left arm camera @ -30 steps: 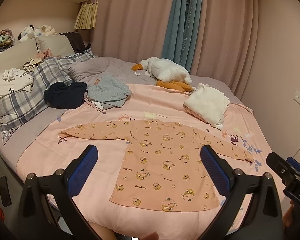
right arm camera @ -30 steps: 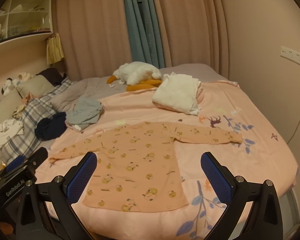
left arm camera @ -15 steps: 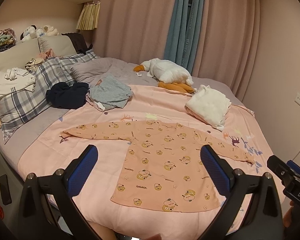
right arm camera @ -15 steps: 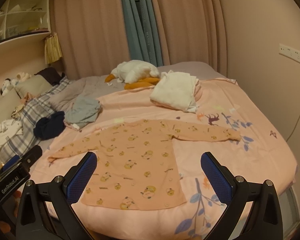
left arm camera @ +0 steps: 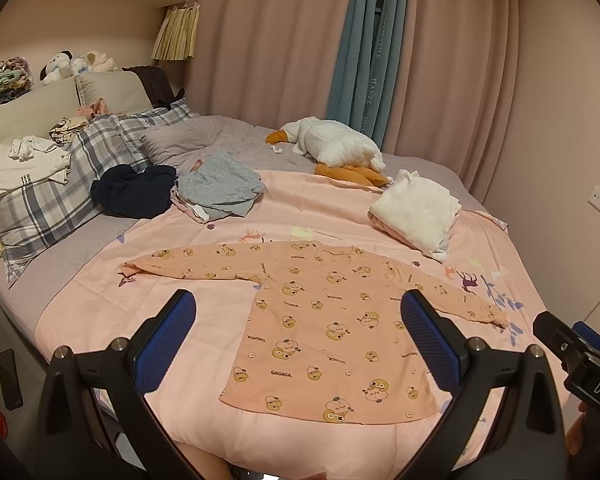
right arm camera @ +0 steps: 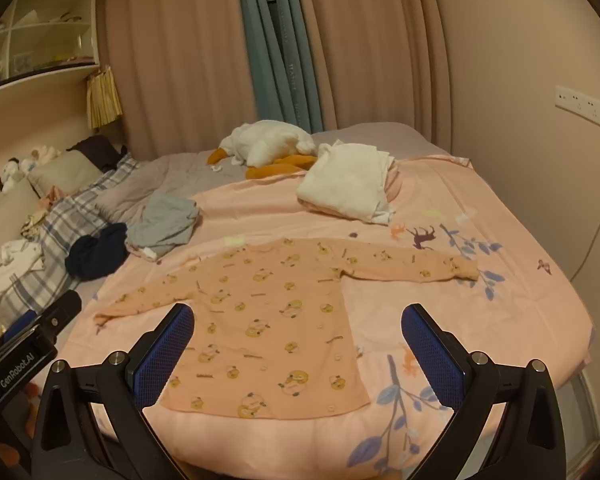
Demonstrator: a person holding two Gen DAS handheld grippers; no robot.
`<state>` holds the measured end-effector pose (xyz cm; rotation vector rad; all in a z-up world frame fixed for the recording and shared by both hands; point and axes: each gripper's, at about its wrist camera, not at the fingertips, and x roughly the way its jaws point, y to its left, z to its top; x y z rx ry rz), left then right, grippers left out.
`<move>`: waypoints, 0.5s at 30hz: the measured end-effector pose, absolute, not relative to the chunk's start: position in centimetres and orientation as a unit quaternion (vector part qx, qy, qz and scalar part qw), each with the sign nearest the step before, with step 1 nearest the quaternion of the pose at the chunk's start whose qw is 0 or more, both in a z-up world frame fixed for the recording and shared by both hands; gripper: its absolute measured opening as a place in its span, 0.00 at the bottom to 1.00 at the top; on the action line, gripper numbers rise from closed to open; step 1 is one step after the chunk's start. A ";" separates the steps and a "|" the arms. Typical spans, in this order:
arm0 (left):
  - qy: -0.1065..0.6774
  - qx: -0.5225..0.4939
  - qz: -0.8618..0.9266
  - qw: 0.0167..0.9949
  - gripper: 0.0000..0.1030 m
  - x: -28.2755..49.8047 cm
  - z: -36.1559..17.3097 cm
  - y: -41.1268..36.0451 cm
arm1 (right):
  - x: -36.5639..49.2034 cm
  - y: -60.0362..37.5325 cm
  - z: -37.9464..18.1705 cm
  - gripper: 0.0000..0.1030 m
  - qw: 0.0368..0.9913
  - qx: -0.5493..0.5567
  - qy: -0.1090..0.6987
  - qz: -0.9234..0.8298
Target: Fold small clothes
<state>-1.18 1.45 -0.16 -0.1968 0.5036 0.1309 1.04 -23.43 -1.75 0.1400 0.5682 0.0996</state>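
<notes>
From the left wrist view, the left gripper (left arm camera: 298, 330) hangs above the bed (left arm camera: 100, 240) with its blue fingers (left arm camera: 164, 340) spread wide, holding nothing. The peach printed shirt (left arm camera: 328, 320) lies flat on the pink duvet (left arm camera: 308, 208), sleeves out to both sides.

From the right wrist view, the right gripper (right arm camera: 296, 344) also has its fingers (right arm camera: 432, 350) spread and empty. The shirt (right arm camera: 276, 308) lies flat near the bed's front edge, a folded white pile (right arm camera: 348, 184) well behind it.

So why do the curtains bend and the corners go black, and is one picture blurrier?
Both views are fisheye: straight curtains bow and the corners go dark. Left wrist view: the shirt print is crisp, its lettering readable. Right wrist view: softer and dimmer, the print smeared. Light is warm and even, without glare.
</notes>
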 end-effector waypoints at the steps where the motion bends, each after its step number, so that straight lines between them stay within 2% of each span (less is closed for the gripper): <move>1: 0.248 -0.097 0.065 0.962 1.00 -1.2 -0.2 1.5 | 1.0 -23.4 -1.8 1.00 0.956 0.069 0.280 0.049; 15: 0.249 -0.099 0.070 0.961 1.00 -1.3 0.0 1.5 | 1.0 -23.6 -1.8 1.00 0.956 0.069 0.282 0.048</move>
